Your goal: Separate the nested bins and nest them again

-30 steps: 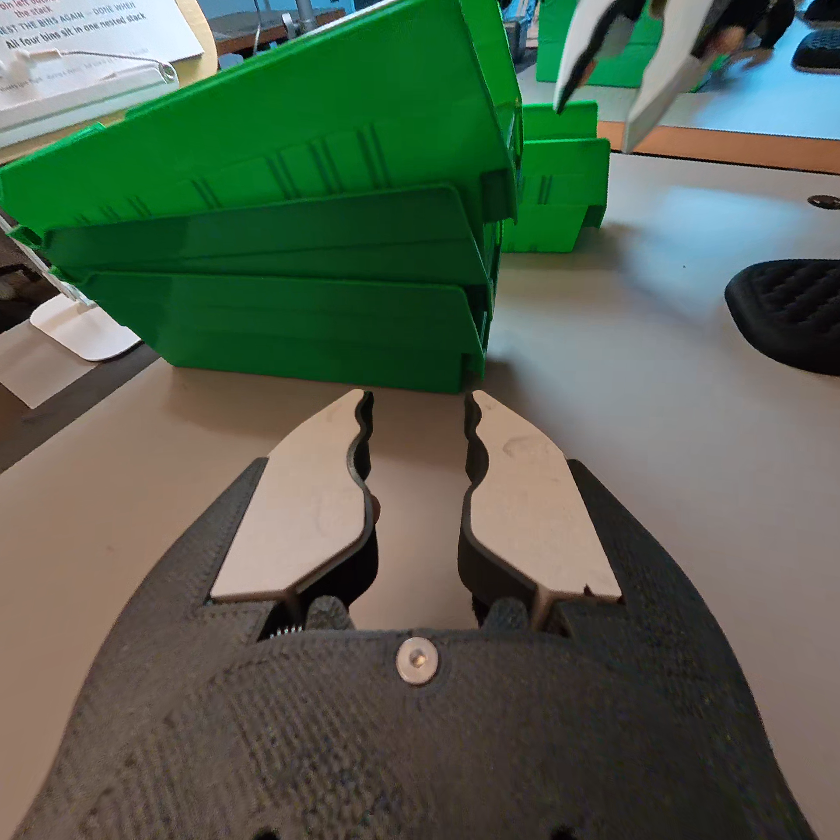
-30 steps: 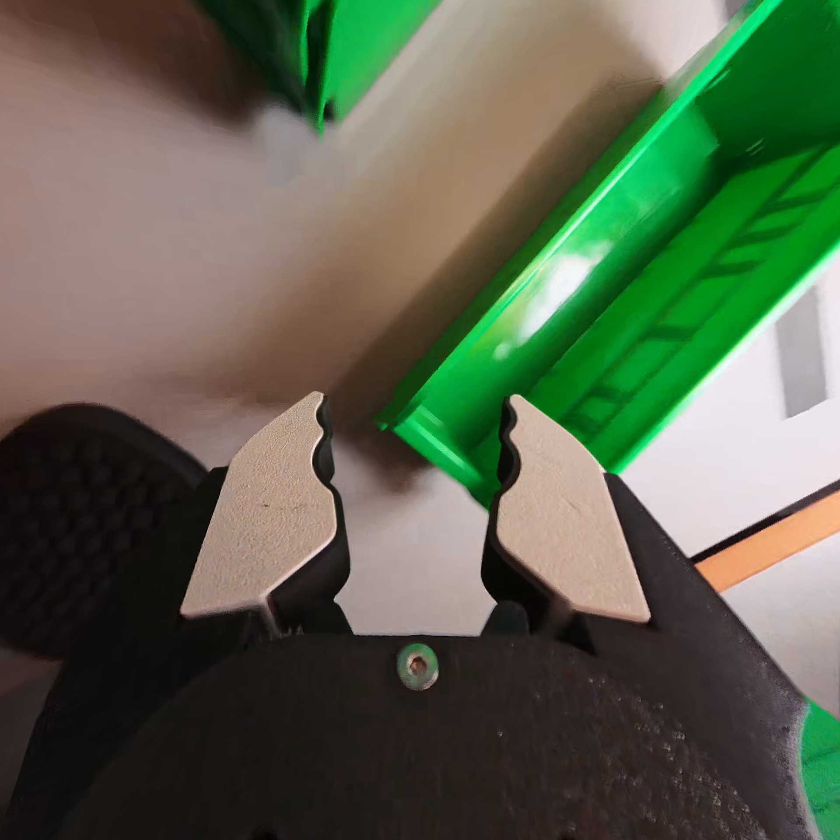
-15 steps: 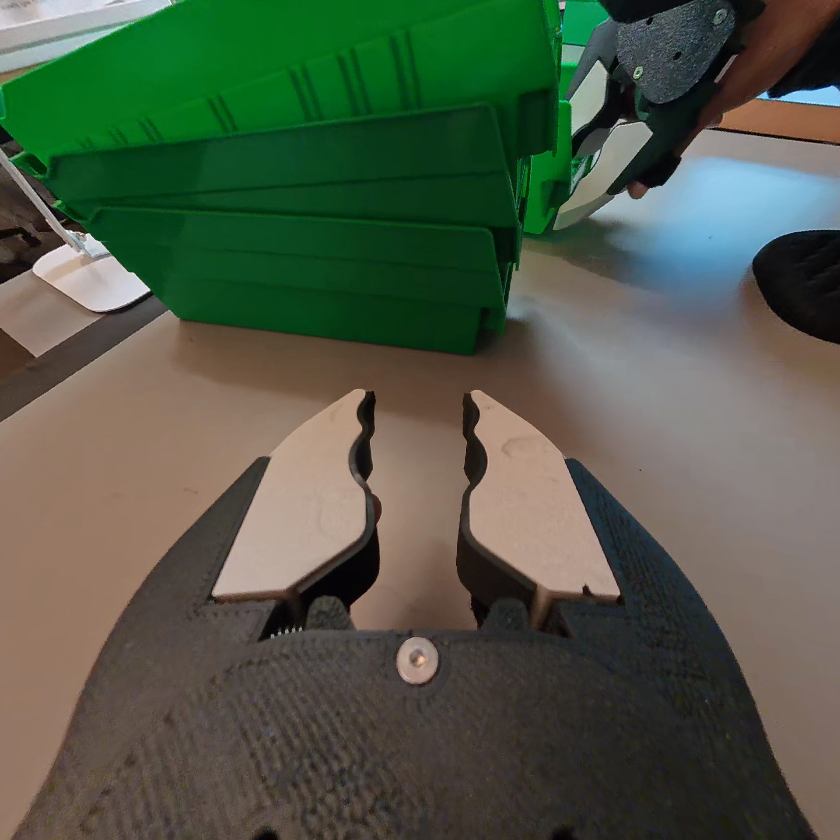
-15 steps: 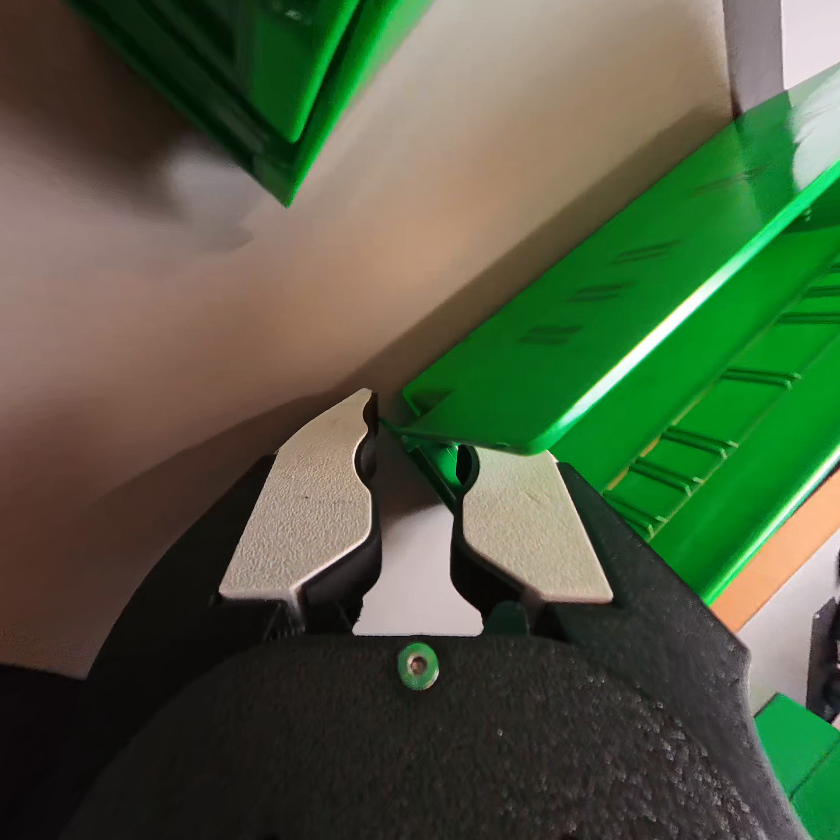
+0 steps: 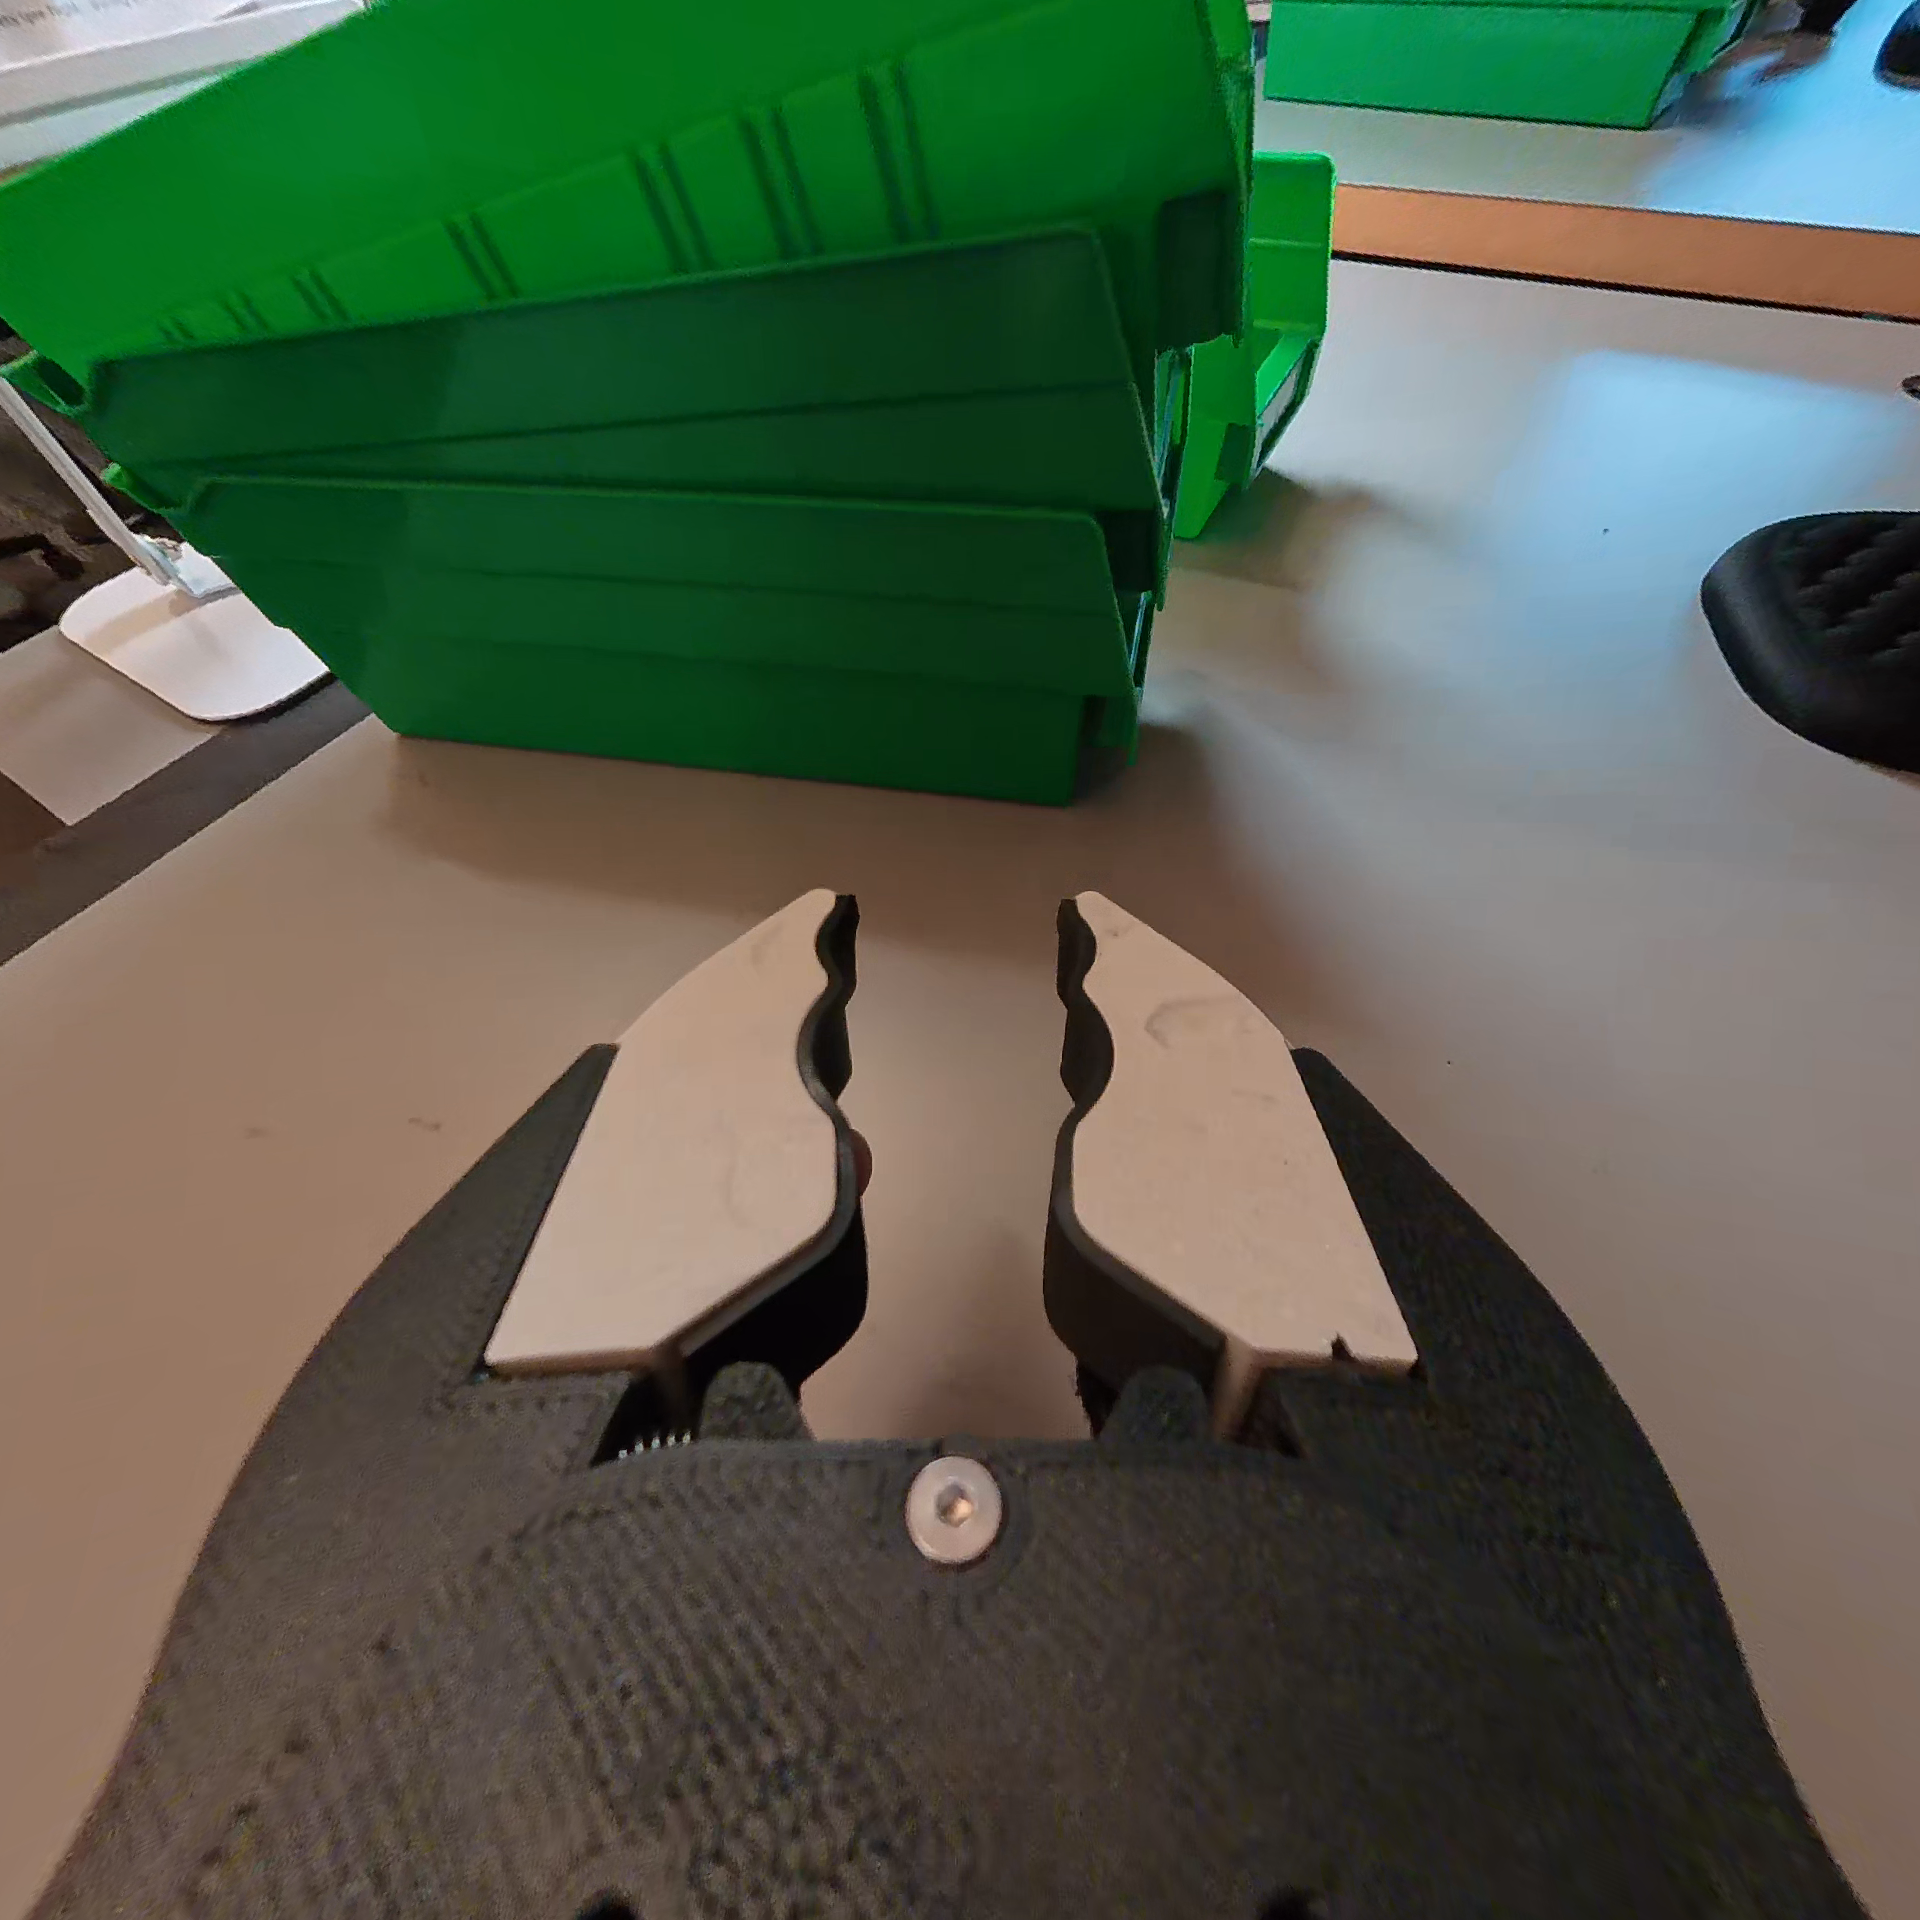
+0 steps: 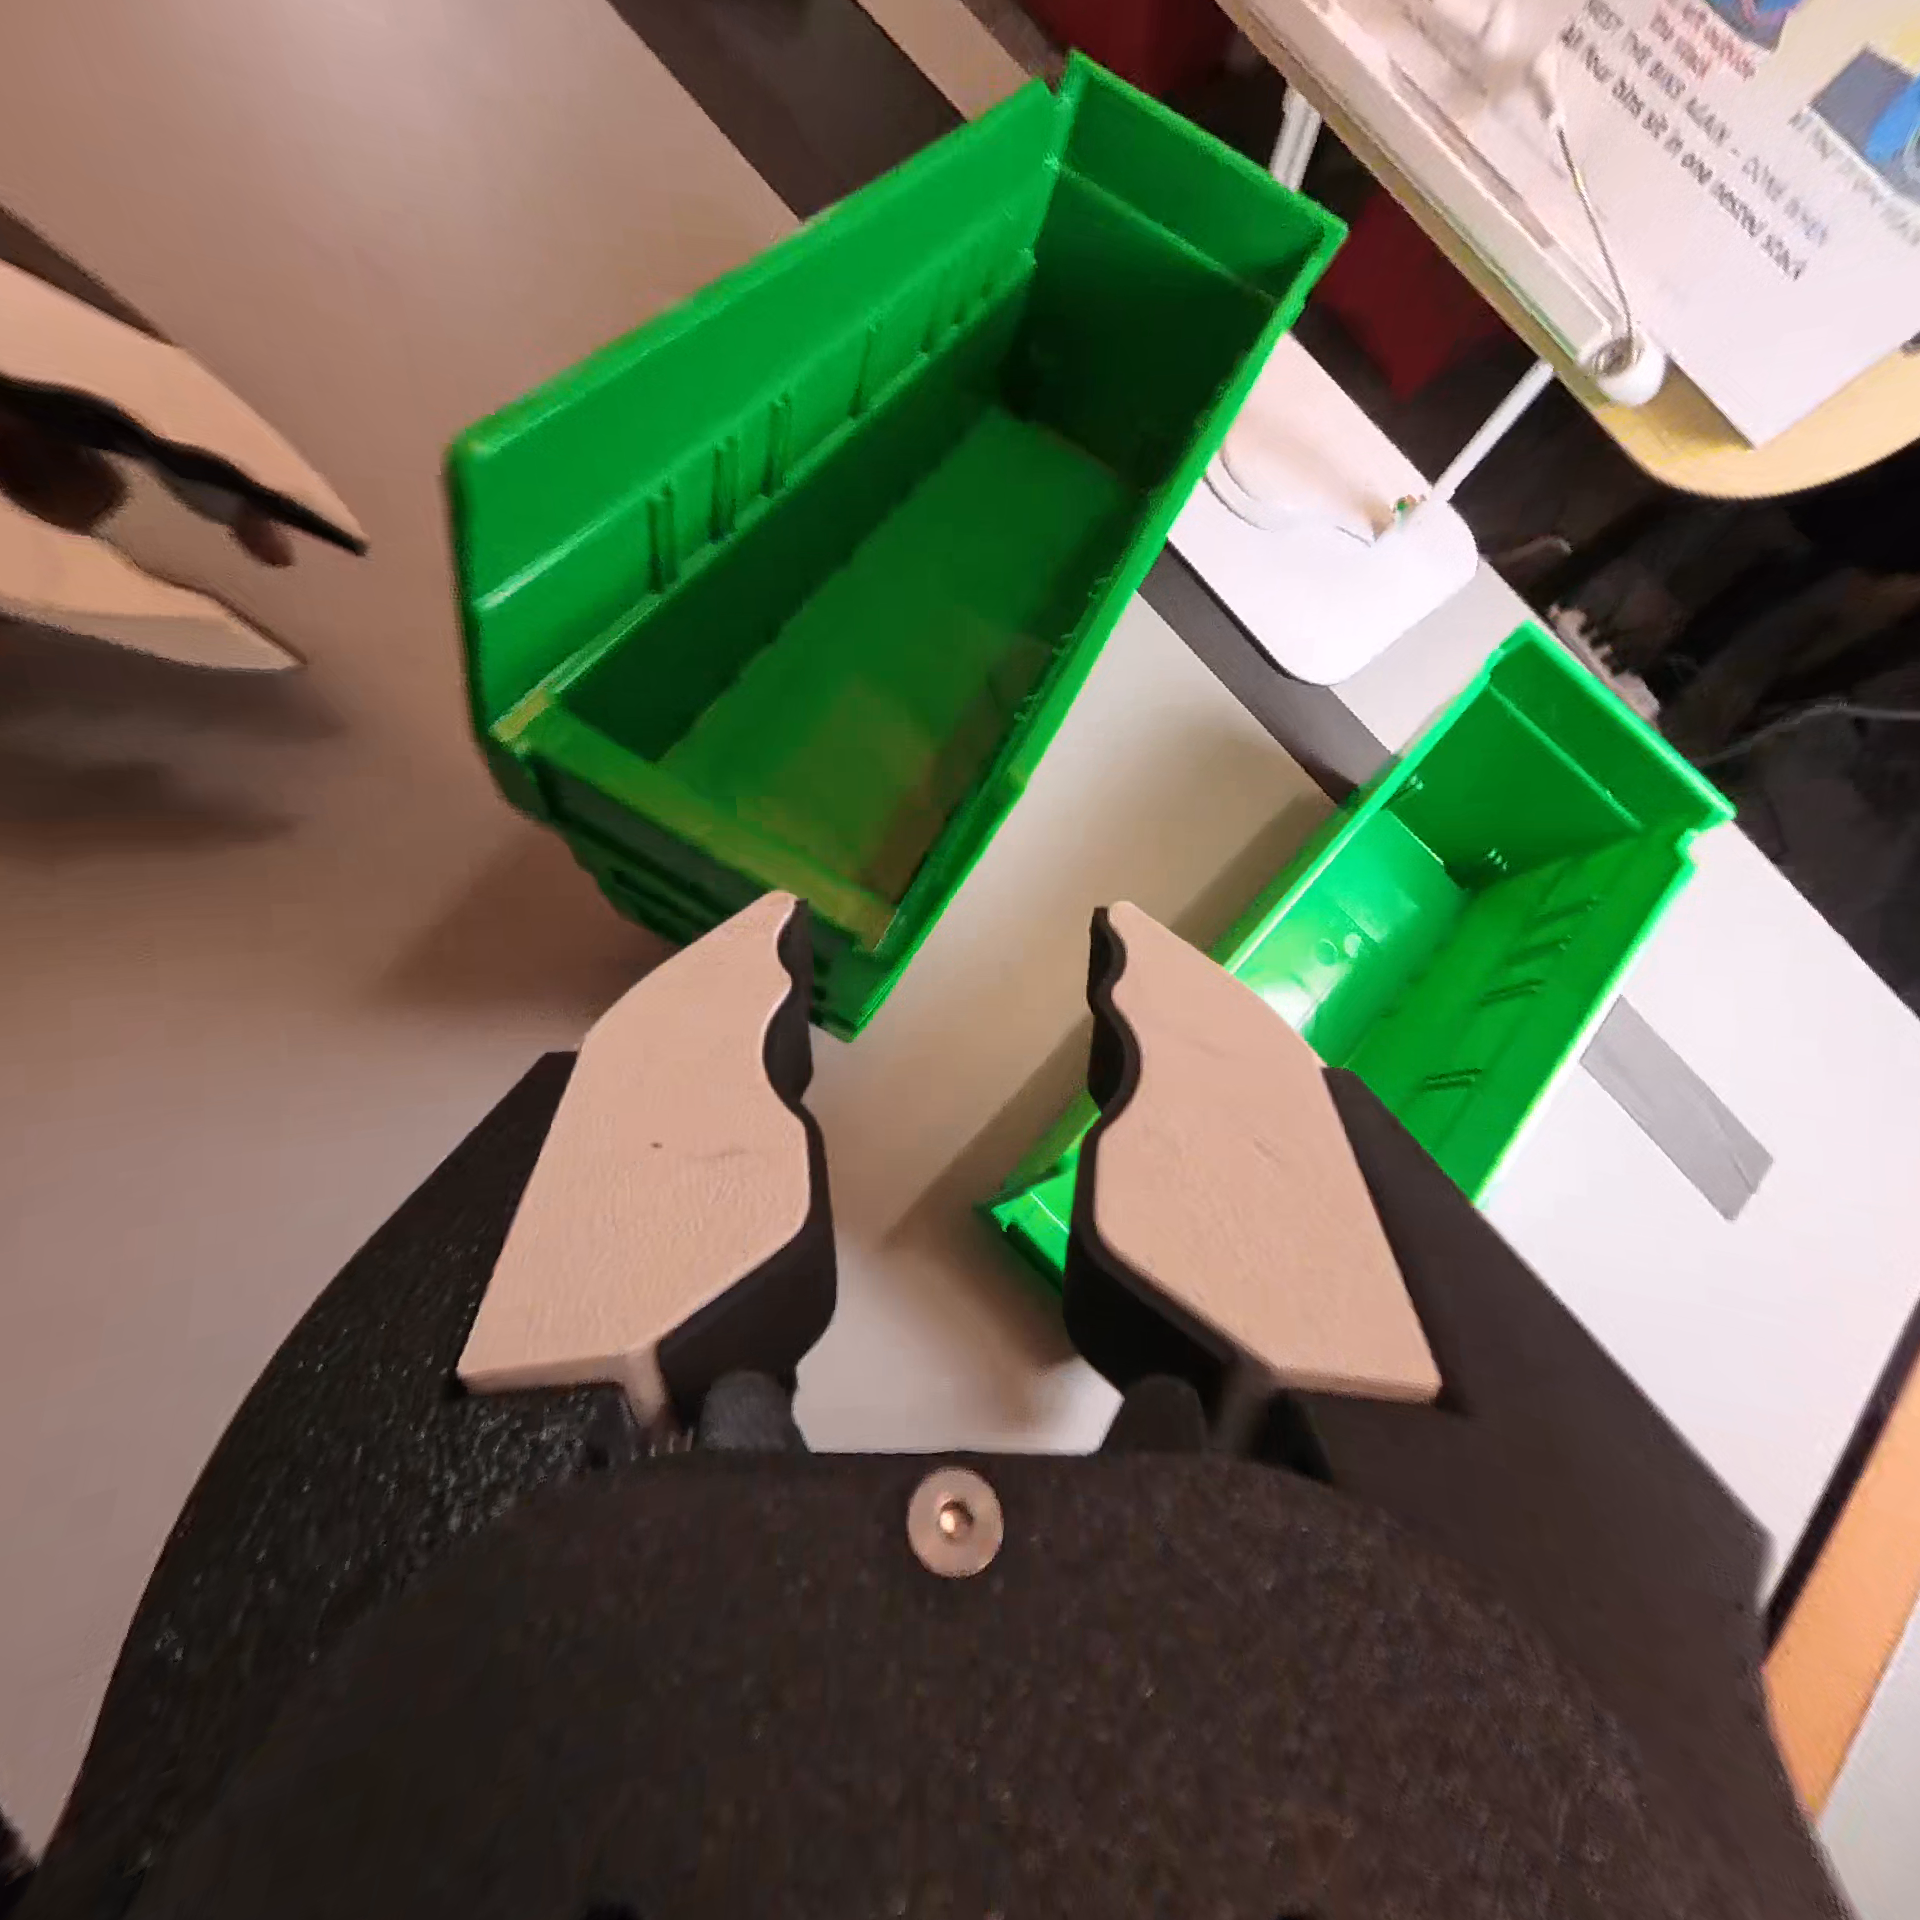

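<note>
R tongs [image 6: 940, 961] have let go of the single green bin [image 6: 1455, 935] and pulled back above it, now apart w/ nothing between. L tongs [image 5: 956, 914] also apart, empty, low over worktop [image 5: 1455, 831] facing the nested stack [image 5: 665, 436], top bin tilted. Single bin sits just beside the stack.

A stack [image 5: 665, 520] of three nested green bins fills the upper left of the left wrist view, its top bin [image 5: 623, 187] tilted. In the right wrist view, a single green bin [image 6: 1475, 997] lies open-side-up at right of centre, apart from the stack [image 6: 831, 582].
</note>
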The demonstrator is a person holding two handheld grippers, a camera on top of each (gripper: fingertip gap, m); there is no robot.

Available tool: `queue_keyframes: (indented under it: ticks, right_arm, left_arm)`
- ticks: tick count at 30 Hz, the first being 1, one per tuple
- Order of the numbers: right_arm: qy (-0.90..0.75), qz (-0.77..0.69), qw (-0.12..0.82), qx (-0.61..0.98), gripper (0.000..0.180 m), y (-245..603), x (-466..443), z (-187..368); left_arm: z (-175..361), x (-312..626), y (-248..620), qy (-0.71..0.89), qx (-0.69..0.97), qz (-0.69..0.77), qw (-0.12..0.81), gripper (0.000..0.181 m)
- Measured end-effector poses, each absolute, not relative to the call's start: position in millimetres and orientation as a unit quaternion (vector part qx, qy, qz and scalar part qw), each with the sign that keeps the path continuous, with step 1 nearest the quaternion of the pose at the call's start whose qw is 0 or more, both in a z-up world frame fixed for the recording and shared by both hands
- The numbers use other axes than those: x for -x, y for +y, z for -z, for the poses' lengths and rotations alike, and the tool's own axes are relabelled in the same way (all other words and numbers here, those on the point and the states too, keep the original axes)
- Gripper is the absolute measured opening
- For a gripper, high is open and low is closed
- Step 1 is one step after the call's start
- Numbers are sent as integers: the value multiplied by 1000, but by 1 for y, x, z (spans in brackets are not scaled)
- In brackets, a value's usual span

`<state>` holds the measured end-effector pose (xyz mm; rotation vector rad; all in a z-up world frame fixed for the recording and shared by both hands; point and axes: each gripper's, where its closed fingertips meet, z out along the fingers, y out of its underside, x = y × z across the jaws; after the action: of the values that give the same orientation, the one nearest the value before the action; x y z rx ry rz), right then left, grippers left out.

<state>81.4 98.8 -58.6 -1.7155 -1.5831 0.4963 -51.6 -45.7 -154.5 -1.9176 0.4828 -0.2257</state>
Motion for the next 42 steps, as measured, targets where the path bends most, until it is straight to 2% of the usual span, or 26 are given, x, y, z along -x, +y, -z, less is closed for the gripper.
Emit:
queue_keyframes:
  ticks: [5, 11, 15, 17, 21, 28, 32, 36, 42]
  right_arm:
    - [-587, -241, 356, 686, 12, 79, -48, 84]
    - [-635, -210, 370, 645, 17, 55, -42, 75]
    - [-634, -289, 277, 661, 29, 31, -37, 67]
    - [-657, -279, 267, 647, 32, 23, -34, 65]
    - [-711, -213, 295, 602, 53, 31, -30, 38]
    - [-854, 68, 328, 398, 79, 106, -32, 28]
    - [-902, 204, 318, 209, 98, 134, -27, 40]
    - [-931, 188, 298, 100, 111, 119, -3, 51]
    - [-945, 207, 245, -71, 119, 97, 35, 54]
  left_arm:
    - [149, 55, -48, 204, 803, 82, 554, 38]
    - [150, 62, -46, 192, 805, 87, 555, 38]
    - [153, 62, -45, 196, 805, 79, 554, 38]
    - [154, 60, -44, 199, 805, 76, 553, 38]
    - [155, 59, -45, 202, 806, 75, 551, 39]
    - [154, 61, -45, 204, 804, 71, 554, 39]
    - [160, 60, -44, 203, 809, 77, 547, 39]
    - [166, 60, -43, 202, 812, 88, 540, 39]
    - [172, 68, -39, 183, 817, 109, 537, 38]
